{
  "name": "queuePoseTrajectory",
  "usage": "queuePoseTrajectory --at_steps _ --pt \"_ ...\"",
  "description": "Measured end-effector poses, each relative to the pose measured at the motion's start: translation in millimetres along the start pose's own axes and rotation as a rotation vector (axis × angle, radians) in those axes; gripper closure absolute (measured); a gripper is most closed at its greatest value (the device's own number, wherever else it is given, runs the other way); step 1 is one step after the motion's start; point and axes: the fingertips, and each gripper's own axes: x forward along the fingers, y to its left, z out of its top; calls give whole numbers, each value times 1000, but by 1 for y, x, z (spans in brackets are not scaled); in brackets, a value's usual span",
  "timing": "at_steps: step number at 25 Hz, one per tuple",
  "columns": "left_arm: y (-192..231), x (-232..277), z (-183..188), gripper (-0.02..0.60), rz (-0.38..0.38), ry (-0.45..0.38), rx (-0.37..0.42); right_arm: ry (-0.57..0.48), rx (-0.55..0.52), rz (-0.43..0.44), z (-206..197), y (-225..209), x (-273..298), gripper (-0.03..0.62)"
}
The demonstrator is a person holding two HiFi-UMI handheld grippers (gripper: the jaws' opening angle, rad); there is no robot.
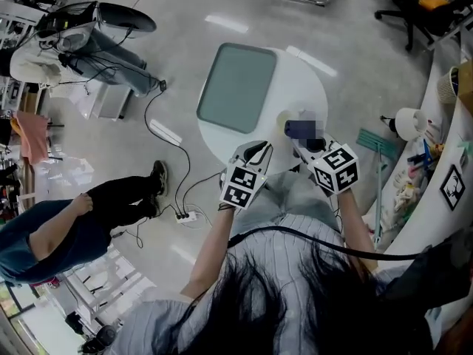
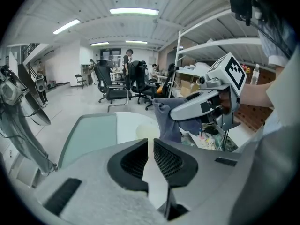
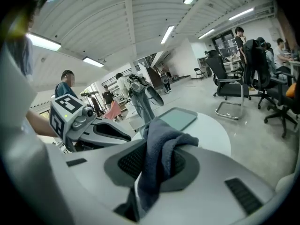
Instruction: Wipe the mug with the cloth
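A pale yellow mug [image 1: 285, 120] stands on the round white table [image 1: 314, 87], just right of a grey-green tray. In the left gripper view the mug's rim [image 2: 146, 131] shows right past my jaws. My right gripper [image 1: 309, 148] is shut on a dark blue-grey cloth [image 3: 159, 158], which drapes out over its jaws. The cloth [image 1: 299, 129] hangs next to the mug; I cannot tell whether they touch. My left gripper [image 1: 255, 154] hovers at the table's near edge with its jaws shut and nothing between them. Seen from it, the right gripper [image 2: 165, 108] carries the cloth [image 2: 168, 123] above the mug.
The grey-green tray [image 1: 236, 87] covers the table's left half. A seated person [image 1: 74, 224] and a power strip [image 1: 186, 216] with cables are on the floor to the left. A cluttered bench [image 1: 432, 161] runs along the right. Office chairs [image 1: 414, 9] stand far off.
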Motion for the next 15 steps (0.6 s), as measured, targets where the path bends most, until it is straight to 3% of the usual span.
queuePoseTrajectory --at_steps 15 --pt "-13 -72 -40 535 24 -65 -38 -36 43 -2 -30 81 1 514"
